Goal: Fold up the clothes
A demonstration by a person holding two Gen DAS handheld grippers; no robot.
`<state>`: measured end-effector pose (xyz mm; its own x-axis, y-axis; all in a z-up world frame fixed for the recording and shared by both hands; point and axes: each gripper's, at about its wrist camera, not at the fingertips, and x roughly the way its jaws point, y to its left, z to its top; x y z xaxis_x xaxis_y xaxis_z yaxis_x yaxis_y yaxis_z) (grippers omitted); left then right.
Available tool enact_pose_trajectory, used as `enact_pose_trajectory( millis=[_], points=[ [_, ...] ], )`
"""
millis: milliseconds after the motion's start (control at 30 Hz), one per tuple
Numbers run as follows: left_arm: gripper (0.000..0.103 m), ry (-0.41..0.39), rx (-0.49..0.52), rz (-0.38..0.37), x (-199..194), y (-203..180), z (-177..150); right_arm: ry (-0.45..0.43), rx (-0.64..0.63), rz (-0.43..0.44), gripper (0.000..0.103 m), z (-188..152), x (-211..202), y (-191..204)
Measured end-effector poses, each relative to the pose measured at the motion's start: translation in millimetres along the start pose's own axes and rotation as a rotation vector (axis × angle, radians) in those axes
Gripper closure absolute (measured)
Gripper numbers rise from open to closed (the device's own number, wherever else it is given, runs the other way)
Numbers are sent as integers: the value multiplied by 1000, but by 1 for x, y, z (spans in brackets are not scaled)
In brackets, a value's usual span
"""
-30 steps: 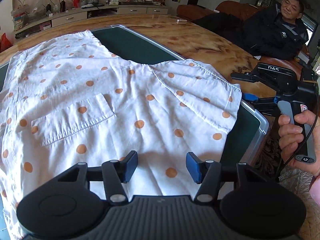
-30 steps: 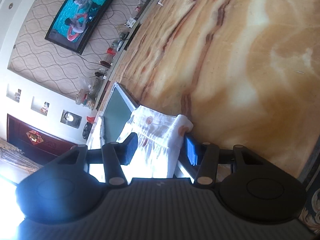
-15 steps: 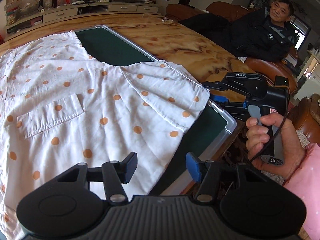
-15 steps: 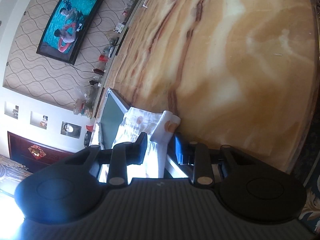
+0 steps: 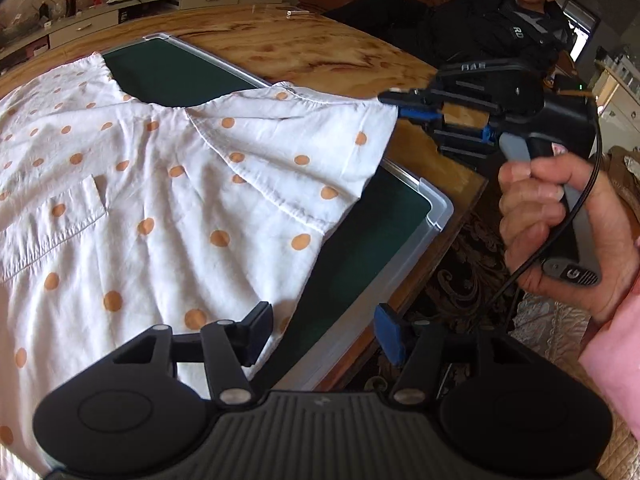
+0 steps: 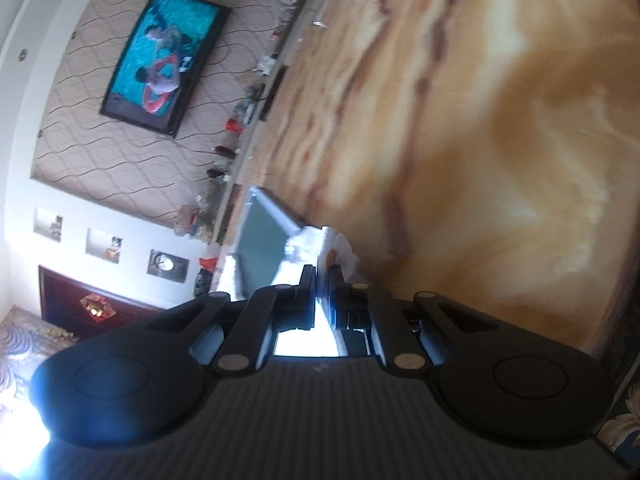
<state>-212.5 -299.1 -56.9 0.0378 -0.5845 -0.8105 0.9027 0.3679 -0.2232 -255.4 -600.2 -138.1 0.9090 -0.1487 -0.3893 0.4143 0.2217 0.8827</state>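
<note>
I see a white shirt with orange dots [image 5: 168, 184] lying spread out on a dark green mat [image 5: 360, 232]. The mat sits on a big shiny brown table [image 5: 304, 48]. The shirt covers most of the mat, and its pocket [image 5: 52, 216] is on the left side.

My left gripper [image 5: 322, 330] is near me, low in its own view. Its jaws are apart and opening a bit more. Nothing is pinched between them. One finger hangs over the near edge of the shirt and the other hangs over the edge of the mat.

My right gripper [image 5: 394, 108] is on the right, held by a hand [image 5: 560, 224] with a pink sleeve [image 5: 616, 364]. Its jaws are closing and are almost together, and the far right corner of the shirt sleeve is clamped in them. That corner is lifted a little off the mat. In the right wrist view I can see the white cloth [image 6: 320, 248] squeezed in the thin gap between the two fingers.

A person in a dark jacket [image 5: 500, 28] sits on the far side of the table. A television [image 6: 164, 60] hangs on the wall.
</note>
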Motion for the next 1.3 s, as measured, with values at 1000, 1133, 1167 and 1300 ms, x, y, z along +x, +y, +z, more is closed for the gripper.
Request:
enact_pose_trajectory(
  millis=[1000, 1133, 1167, 1300],
  points=[
    [36, -49, -489, -22, -41, 96, -27, 701, -1232, -66, 94, -242, 226, 324],
    [36, -53, -530, -35, -45, 102, -30, 812, -1282, -73, 82, -270, 248, 318],
    [36, -56, -534, -19, -47, 103, -31, 794, -1261, -60, 78, -265, 246, 319],
    [36, -105, -540, 37, -59, 101, -32, 698, -1150, -46, 74, -214, 230, 323]
  ],
)
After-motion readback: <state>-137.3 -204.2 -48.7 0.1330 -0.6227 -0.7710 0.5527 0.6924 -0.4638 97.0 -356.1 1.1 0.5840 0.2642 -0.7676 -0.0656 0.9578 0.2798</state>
